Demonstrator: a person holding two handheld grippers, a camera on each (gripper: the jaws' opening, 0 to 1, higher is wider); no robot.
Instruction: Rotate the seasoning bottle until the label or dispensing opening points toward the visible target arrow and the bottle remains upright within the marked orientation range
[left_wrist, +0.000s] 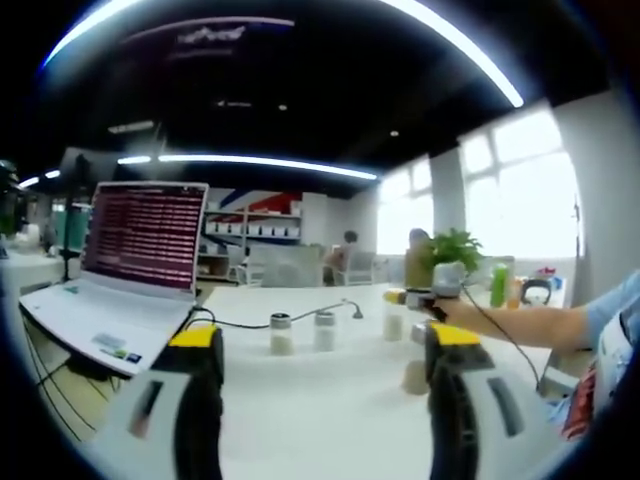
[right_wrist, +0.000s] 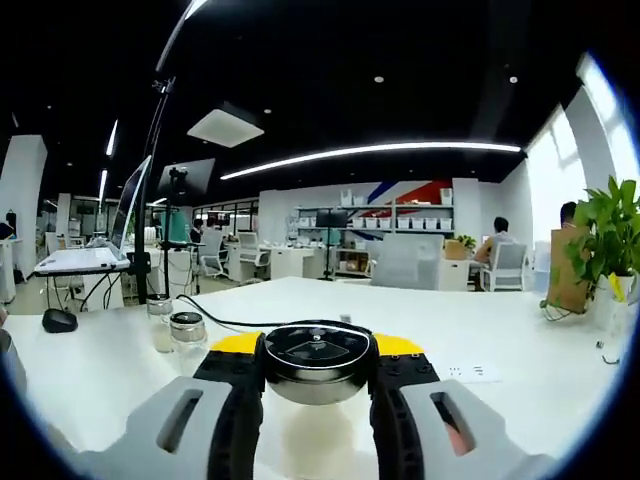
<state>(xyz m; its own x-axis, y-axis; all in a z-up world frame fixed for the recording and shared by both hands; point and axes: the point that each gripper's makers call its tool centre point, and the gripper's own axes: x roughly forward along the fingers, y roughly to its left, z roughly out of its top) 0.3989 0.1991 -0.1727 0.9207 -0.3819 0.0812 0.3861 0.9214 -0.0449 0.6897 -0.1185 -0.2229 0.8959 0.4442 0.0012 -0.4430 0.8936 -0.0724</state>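
In the right gripper view my right gripper (right_wrist: 318, 385) is shut on a seasoning bottle (right_wrist: 317, 356) with a black lid, held upright just above the white table (right_wrist: 520, 340). Two more seasoning bottles (right_wrist: 160, 322) (right_wrist: 187, 335) stand to the left. In the left gripper view the right gripper (left_wrist: 420, 298) reaches in from the right with a bottle (left_wrist: 394, 320) at its jaws, and a person's arm (left_wrist: 520, 325) is behind it. The other two bottles (left_wrist: 281, 333) (left_wrist: 324, 330) stand mid-table. My left gripper (left_wrist: 325, 400) is open above the table (left_wrist: 320, 420), with nothing between its jaws.
An open laptop (left_wrist: 130, 270) sits at the left with a black cable (left_wrist: 240, 324) running toward the bottles. A potted plant (left_wrist: 455, 255) and a green bottle (left_wrist: 498, 285) stand at the far right. A mouse (right_wrist: 58, 320) lies far left, and a small paper label (right_wrist: 470, 372) lies on the table.
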